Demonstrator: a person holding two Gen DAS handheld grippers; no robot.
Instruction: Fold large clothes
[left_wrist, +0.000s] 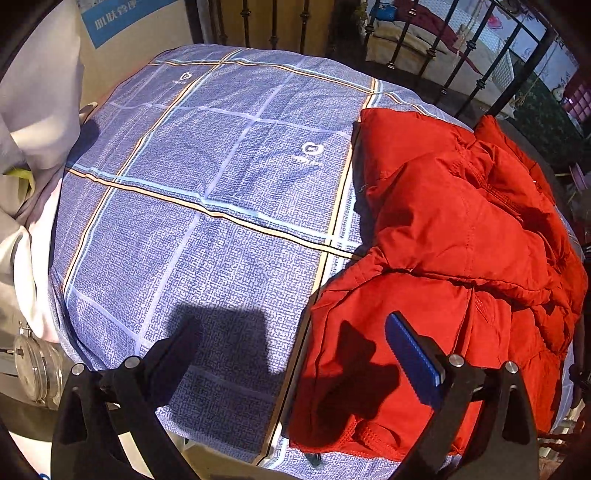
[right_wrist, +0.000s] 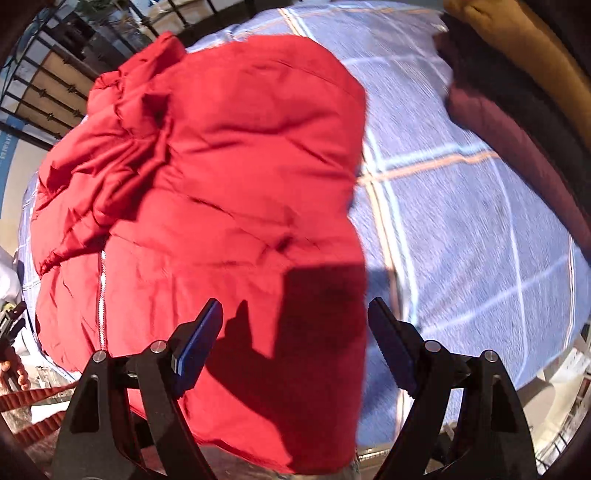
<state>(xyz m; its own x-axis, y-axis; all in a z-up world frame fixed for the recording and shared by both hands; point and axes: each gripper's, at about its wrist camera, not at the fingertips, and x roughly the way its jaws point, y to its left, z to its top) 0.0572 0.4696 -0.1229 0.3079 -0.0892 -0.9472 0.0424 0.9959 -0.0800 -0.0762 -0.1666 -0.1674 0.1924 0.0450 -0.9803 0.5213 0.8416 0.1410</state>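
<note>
Two claws: left claw (left_wrist: 295, 354) released, right claw (right_wrist: 295, 339) released, both empty
Jacket: red puffer jacket (right_wrist: 207, 177) bunched on blue checked bedsheet (left_wrist: 207, 192)

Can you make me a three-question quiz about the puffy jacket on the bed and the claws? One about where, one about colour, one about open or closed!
1. Where does the puffer jacket lie?
A. On the blue checked bedspread
B. On the floor
C. On a chair

2. What colour is the jacket?
A. Green
B. Red
C. White

3. How are the right claw and left claw?
A. Both squeezing the jacket
B. Both open and empty
C. One holds a sock

Answers: 1 A, the bedspread shows all around it. 2 B, it is bright red in both views. 3 B, the pads stand apart with nothing between them.
</note>
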